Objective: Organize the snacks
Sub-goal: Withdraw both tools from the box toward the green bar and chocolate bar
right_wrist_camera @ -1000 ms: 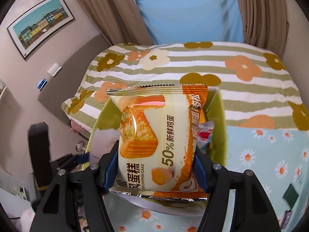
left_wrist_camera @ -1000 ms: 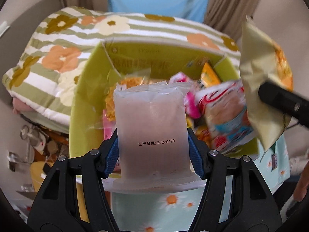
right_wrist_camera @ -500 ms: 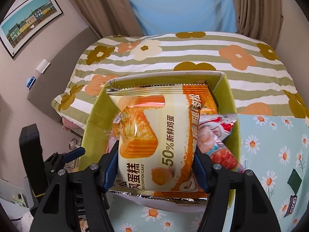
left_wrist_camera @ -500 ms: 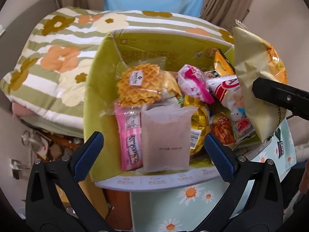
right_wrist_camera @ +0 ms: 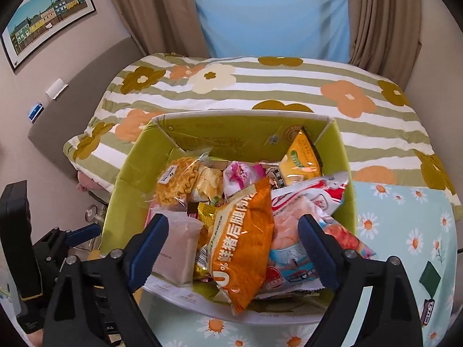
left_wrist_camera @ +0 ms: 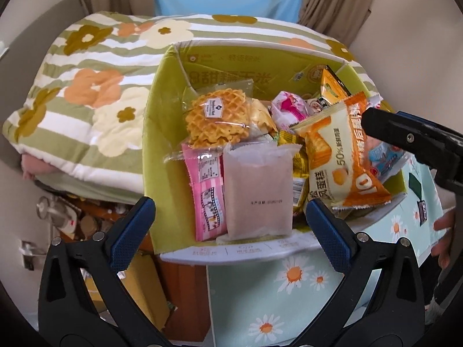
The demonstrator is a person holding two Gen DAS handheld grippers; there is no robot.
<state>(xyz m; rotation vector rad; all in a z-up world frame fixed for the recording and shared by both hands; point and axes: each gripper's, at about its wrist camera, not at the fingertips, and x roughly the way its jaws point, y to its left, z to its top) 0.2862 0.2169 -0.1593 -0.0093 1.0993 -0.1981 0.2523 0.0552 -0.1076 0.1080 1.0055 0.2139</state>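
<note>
Left wrist view: my left gripper [left_wrist_camera: 230, 225] has its jaws spread wide, nothing in them. Below it sits the open yellow-green cardboard box [left_wrist_camera: 162, 133], packed w/ snacks. The frosted pale-pink plastic packet [left_wrist_camera: 259, 190] lies flat at the near edge, just beside the pink striped film-print sachet [left_wrist_camera: 207, 193]. The clear-wrapped round golden waffle [left_wrist_camera: 215, 118] sits behind both. The orange-and-cream chiffon cake packet [left_wrist_camera: 341, 159] leans on the pile at right, by a black finger of the other tool.

Right wrist view: my right gripper [right_wrist_camera: 233, 248] is also wide open, empty. The cake packet [right_wrist_camera: 243, 243] rests free on top of the box [right_wrist_camera: 127, 170] contents, between the jaws but clear of both pads, overlapping the red-white-blue shrimp-print bag [right_wrist_camera: 298, 217]. A yellow foil pouch [right_wrist_camera: 302, 159] stands against the far right corner.
</note>
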